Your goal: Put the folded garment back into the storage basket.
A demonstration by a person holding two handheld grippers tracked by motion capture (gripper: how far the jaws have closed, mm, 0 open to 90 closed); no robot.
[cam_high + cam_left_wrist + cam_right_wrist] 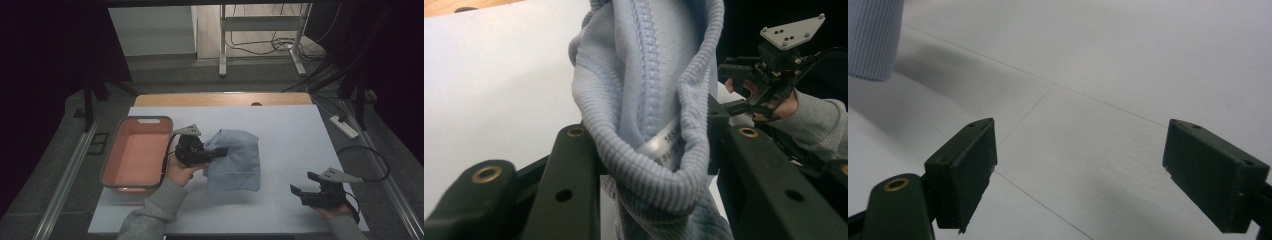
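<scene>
A light blue folded garment (235, 160) lies on the white table cover (290, 135), near its middle. My left gripper (220, 151) is shut on the garment's left edge; in the left gripper view the ribbed hem (644, 165) and a grey label are pinched between the jaws. My right gripper (304, 183) is open, low over the table at the front right, apart from the garment. In the right gripper view its jaws stand wide with bare table between them (1080, 175), and a ribbed corner of the garment (873, 35) shows at the upper left.
A salmon-coloured tub (137, 152) with a grey rim stands at the table's left, just beside my left hand. A power strip (344, 126) and cables lie off the table's right edge. Desk legs (222, 45) stand on the floor behind.
</scene>
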